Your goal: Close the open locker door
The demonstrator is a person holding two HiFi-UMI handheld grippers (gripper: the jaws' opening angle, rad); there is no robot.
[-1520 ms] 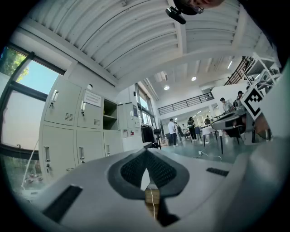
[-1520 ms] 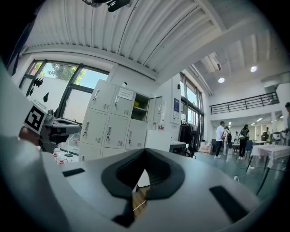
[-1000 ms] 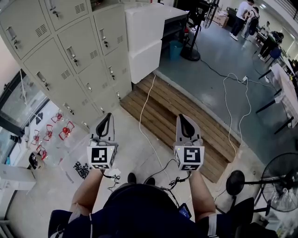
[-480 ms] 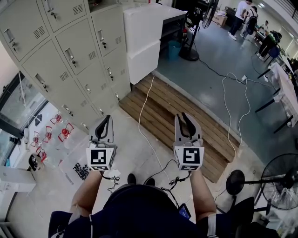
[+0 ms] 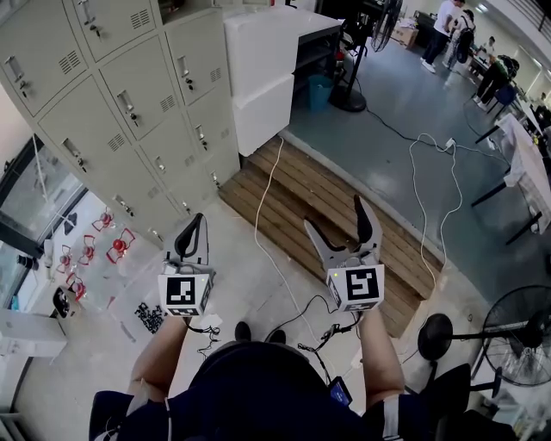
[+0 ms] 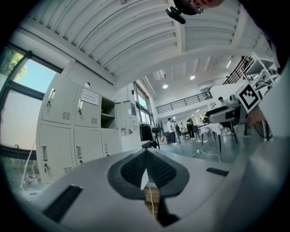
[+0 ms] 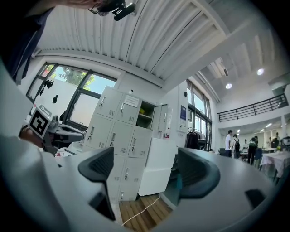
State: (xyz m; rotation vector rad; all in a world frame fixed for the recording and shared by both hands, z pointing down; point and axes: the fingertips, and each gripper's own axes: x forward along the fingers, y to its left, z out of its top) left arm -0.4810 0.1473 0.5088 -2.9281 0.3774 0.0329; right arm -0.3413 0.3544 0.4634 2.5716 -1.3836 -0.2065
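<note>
Locker door (image 7: 158, 118) hangs swung out from a top-row compartment, at the end of the locker bank (image 5: 129, 103) beside the white cabinet (image 5: 263, 60). It is well apart from both grippers, so by my reading nothing of the task is done: the approach, the contact and the push shut are all left.

Nearest, the left gripper (image 5: 198, 220) is held level with its jaws pressed together and nothing between them. The right gripper (image 5: 334, 215) has just been opening its jaws; they stand wide apart and empty, framing the lockers in the right gripper view.

Below the grippers is pale floor (image 5: 250, 293), with a white cable (image 5: 267, 207) running across it and up over a slatted wooden platform (image 5: 293, 185). Left of that stands the locker bank, its other doors closed as far as I can tell. Past the white cabinet a grey hall floor (image 5: 405, 95) opens out, with people (image 5: 448, 26) standing far off. A standing fan (image 5: 516, 344) sits at the near right.
</note>
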